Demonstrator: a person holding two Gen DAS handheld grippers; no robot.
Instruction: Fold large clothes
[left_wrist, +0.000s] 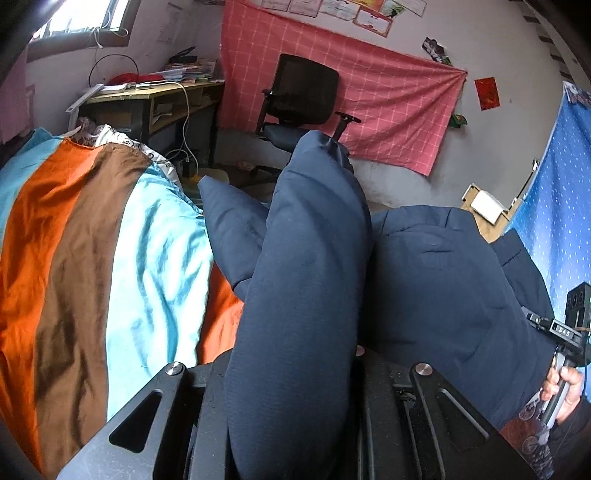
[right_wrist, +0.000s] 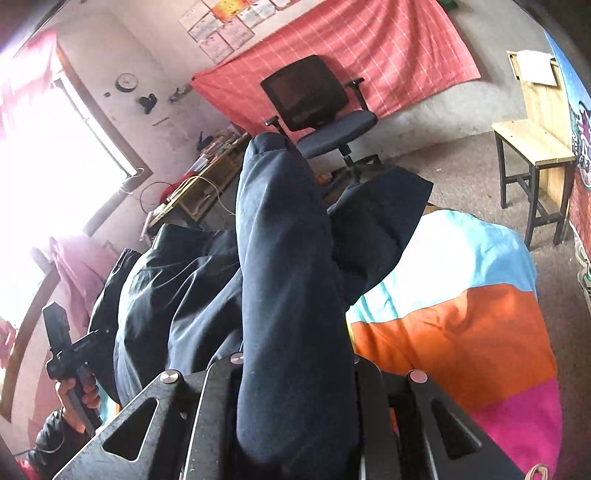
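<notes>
Navy padded jacket (left_wrist: 306, 266) fills frame centre, lifted off striped bedspread (left_wrist: 92, 240). Left gripper (left_wrist: 291, 413) & right gripper (right_wrist: 295, 417) both pinched narrow on puffy folds. Soft, bulky, prob. slippery shell; grip seams/hem, not mid-panel.

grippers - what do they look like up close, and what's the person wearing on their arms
Both the left gripper and the right gripper are black, angular plates with triangular cut-outs and round silver bolt heads. Seen from the left wrist view, the right one carries a small white-lettered label. The left hand comes out of a dark sleeve.
</notes>
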